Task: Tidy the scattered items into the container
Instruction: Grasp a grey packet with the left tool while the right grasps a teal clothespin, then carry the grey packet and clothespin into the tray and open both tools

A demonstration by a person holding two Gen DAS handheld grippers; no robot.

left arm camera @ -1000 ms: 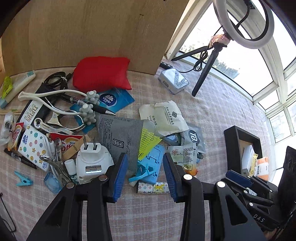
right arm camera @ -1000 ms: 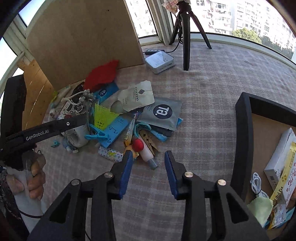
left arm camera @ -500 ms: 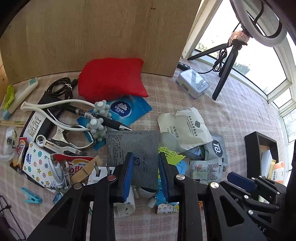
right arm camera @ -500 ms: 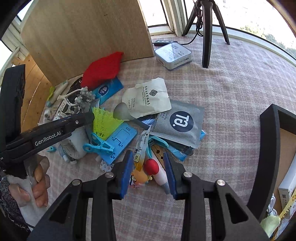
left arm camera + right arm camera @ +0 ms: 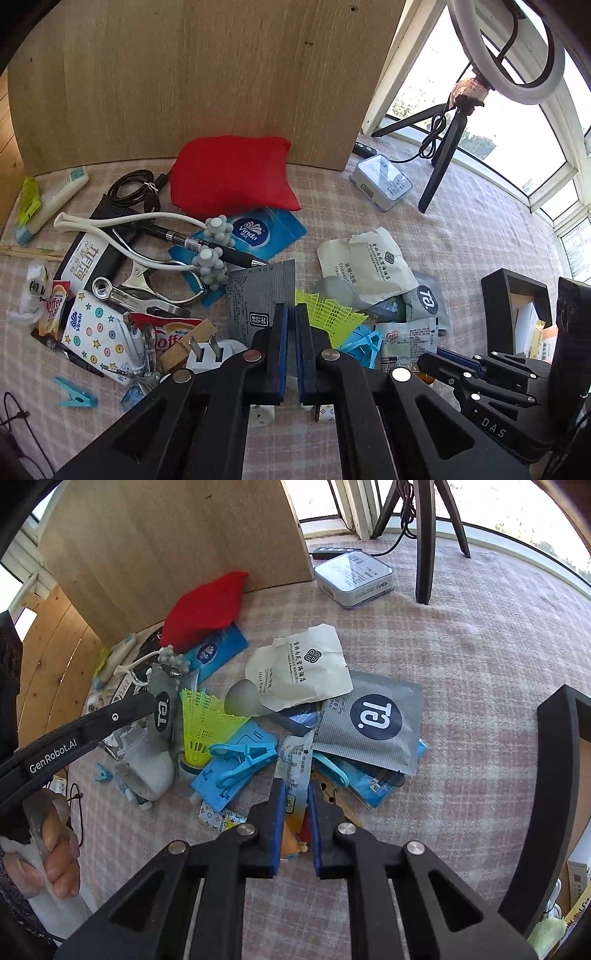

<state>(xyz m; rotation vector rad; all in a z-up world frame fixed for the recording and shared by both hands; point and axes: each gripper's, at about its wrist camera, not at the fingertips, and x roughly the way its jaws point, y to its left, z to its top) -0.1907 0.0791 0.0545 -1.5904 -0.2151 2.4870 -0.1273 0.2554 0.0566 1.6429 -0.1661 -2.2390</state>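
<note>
Gray striped sachet [image 5: 264, 295] is pinched in the left gripper [image 5: 290, 328]; right gripper [image 5: 295, 812] jaws are closing around a narrow printed packet [image 5: 295, 764].

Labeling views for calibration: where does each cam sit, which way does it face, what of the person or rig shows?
Left wrist: on the left gripper, looking steeply down at the clutter; its own fingers shut on the grey striped sachet; the right gripper's side shows lower right.
Right wrist: on the right gripper, looking steeply down; jaws closing around a thin printed sachet; the left gripper and left hand show.
Shared: red pouch, yellow shuttlecock, black container.
</note>
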